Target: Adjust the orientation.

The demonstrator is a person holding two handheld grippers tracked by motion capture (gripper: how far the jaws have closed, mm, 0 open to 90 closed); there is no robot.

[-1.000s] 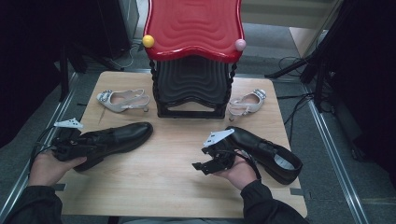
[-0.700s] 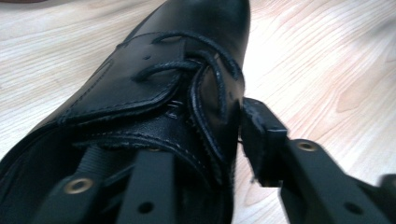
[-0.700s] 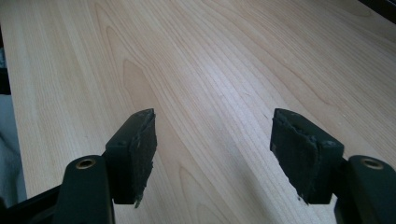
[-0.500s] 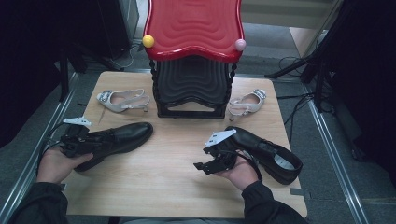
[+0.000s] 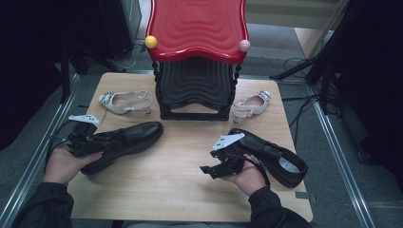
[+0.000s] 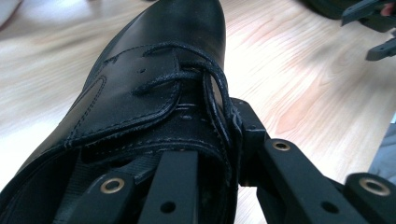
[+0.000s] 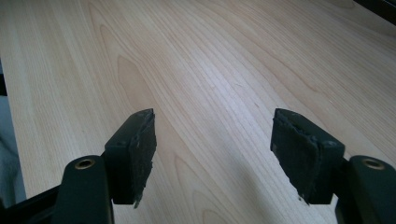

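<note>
- On the left half of the wooden table (image 5: 190,175), your left gripper (image 5: 88,142) grips the black lace-up shoe (image 5: 124,141) at its open heel end.
- Left gripper view: one jaw sits inside the shoe's opening, the other outside, clamping the side wall just beside the laces (image 6: 205,81). The jaws have just been closing, with that wall between them.
- The shoe's toe points toward the table's middle, toward the black stand (image 5: 195,90) with the red top (image 5: 197,26).
- Your right gripper (image 5: 216,166) hangs over bare wood near the front edge, jaws spread wide with nothing between the pads (image 7: 140,149).
- A second black shoe (image 5: 271,154) lies just behind your right hand (image 5: 247,178), sole down, opening facing up.
- Two pale sandals flank the stand: one (image 5: 124,101) at its left, one (image 5: 251,105) at its right, both well apart from the grippers.
</note>
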